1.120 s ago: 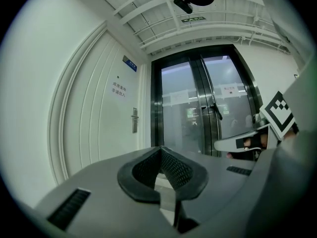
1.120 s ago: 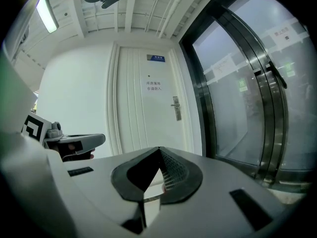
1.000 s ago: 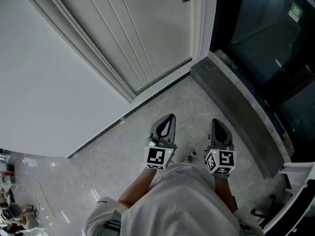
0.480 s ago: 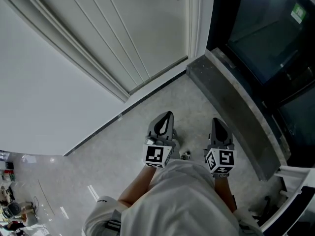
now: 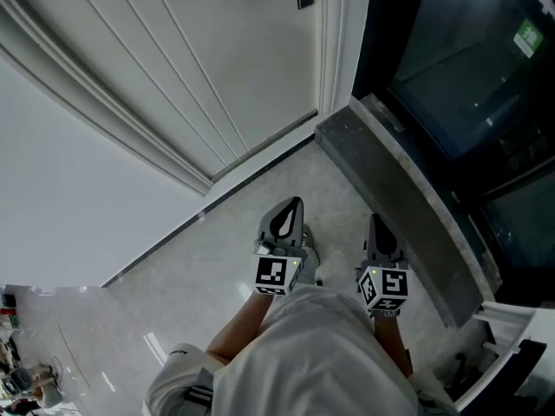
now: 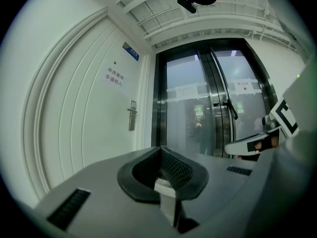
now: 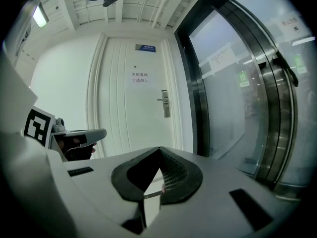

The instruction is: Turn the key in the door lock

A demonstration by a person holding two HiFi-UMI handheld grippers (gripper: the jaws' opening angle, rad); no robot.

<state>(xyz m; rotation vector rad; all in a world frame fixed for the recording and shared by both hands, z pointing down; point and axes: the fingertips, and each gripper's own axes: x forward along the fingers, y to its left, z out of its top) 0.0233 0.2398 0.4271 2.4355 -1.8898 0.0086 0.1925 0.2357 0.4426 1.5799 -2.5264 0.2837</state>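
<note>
Well short of the lock plate (image 7: pixel 164 103), both tools held about level and aimed towards it.

Item 1, right gripper (image 7: pixel 158 150): jaws together, tips meeting. A thin pale sliver sits low in the gap, too small to name.

Item 2, left gripper (image 6: pixel 161 149): jaws likewise closed tip to tip, nothing identifiable between them. It is beside the right gripper and equally far from the lock plate.

Change noted: across the last second the head view shows the door foot and the grey stone ledge (image 5: pixel 399 189) drawn closer to both grippers, and the lock plate has shifted leftward along the top edge. Judgement: the person is walking up to the door. This is approach only, with the lock out of reach and no turning begun.

Item 3, lock plate: a narrow upright metal plate with a lever handle (image 7: pixel 161 99) pointing away from the latch edge, set on a white panelled door (image 5: pixel 217 59). No key can be made out in it at this range.

Surroundings: a paper notice (image 7: pixel 139 78) and a blue sign (image 7: pixel 145 47) above the lock plate, and dark glass doors (image 7: pixel 233 98) to its right.
</note>
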